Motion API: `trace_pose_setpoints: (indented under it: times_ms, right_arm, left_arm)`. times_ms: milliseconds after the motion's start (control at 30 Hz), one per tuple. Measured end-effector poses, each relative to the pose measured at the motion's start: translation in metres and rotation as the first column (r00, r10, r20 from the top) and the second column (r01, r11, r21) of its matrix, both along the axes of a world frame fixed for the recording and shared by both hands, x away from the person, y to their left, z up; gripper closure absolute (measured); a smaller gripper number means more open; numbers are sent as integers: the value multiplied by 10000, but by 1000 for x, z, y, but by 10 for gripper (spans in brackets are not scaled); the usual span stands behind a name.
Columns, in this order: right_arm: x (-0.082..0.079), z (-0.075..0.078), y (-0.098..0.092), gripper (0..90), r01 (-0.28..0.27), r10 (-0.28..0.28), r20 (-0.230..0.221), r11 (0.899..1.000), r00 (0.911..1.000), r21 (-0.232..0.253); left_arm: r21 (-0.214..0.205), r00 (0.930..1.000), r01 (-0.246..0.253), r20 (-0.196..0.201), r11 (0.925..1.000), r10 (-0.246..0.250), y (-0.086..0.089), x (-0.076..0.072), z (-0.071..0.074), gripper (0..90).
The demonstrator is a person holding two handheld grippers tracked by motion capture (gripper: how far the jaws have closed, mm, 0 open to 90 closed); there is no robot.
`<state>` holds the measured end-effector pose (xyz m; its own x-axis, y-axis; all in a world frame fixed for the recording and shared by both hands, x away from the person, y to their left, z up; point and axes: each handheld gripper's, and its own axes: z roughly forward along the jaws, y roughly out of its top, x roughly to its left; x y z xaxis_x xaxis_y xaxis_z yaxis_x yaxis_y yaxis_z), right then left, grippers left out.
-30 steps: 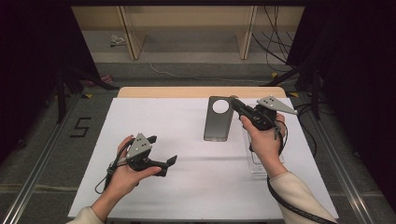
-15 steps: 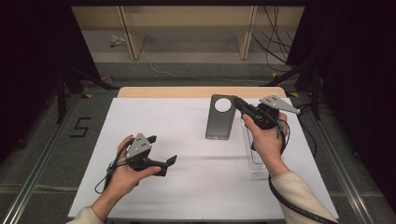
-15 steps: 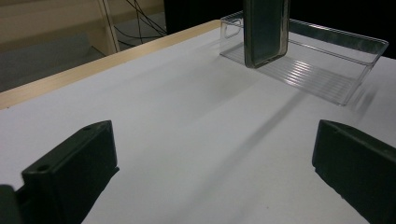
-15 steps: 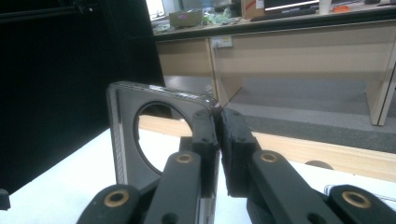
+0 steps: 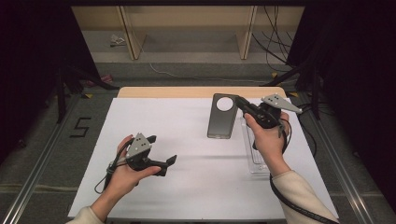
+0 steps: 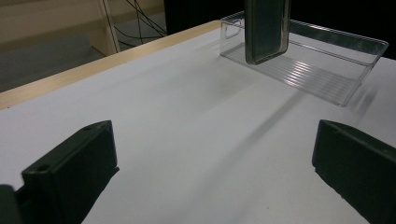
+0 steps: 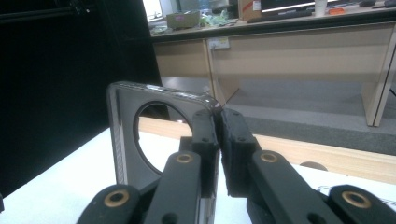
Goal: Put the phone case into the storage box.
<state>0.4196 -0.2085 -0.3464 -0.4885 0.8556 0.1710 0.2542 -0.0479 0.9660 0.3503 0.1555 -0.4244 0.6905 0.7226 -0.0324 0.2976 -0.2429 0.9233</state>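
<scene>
A dark grey phone case (image 5: 221,122) with a round camera hole hangs above the white table, its long side running toward me. My right gripper (image 5: 238,101) is shut on its top edge beside the hole; in the right gripper view the pads (image 7: 206,135) pinch the phone case (image 7: 125,140) rim. My left gripper (image 5: 162,150) rests low over the table at front left, open, with nothing between its fingers. The left gripper view shows the left gripper (image 6: 215,172) spread wide, and the phone case (image 6: 266,28) hanging farther off.
A clear plastic tray (image 5: 254,154) lies on the table under my right hand, and the tray (image 6: 327,70) sits just behind the hanging case. The white sheet (image 5: 187,186) ends at a wooden strip (image 5: 187,92) at the far edge. Cables lie on the floor beyond.
</scene>
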Motion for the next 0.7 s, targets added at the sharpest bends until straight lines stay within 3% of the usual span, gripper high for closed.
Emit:
trace_pose_setpoints:
  times_ms: [700]
  right_arm:
    - [2, 2, -6, 855, 137, -137, 52, 9999, 9999, -28]
  left_arm:
    - [-15, 10000, -22, -7, 10000, 22, 1, 0, 0, 0]
